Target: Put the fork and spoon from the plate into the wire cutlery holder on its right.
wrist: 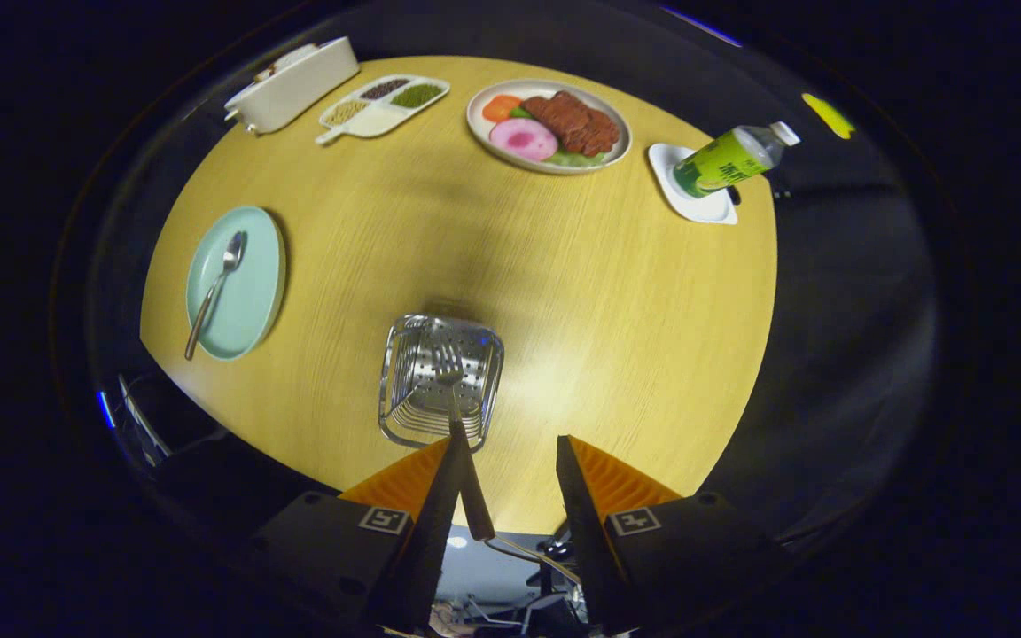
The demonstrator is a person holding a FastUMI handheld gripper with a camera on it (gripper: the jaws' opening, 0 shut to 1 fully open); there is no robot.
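On the desk [564,292]: wire cutlery holder [440,381], plate [237,282].
Fork [455,416]: head inside holder, handle beside one finger.
Spoon [214,291]: on plate.
Hand-held gripper [506,461]: fingers apart, released.

Wide bare tabletop [599,292] lay between the wire cutlery holder [440,381] and the far dishes. Fork [455,399] leaned in the holder, against one parted finger of the gripper [506,456].

Dim booth; table [564,292] evenly lit, soft central shadow; fisheye-warped edges.
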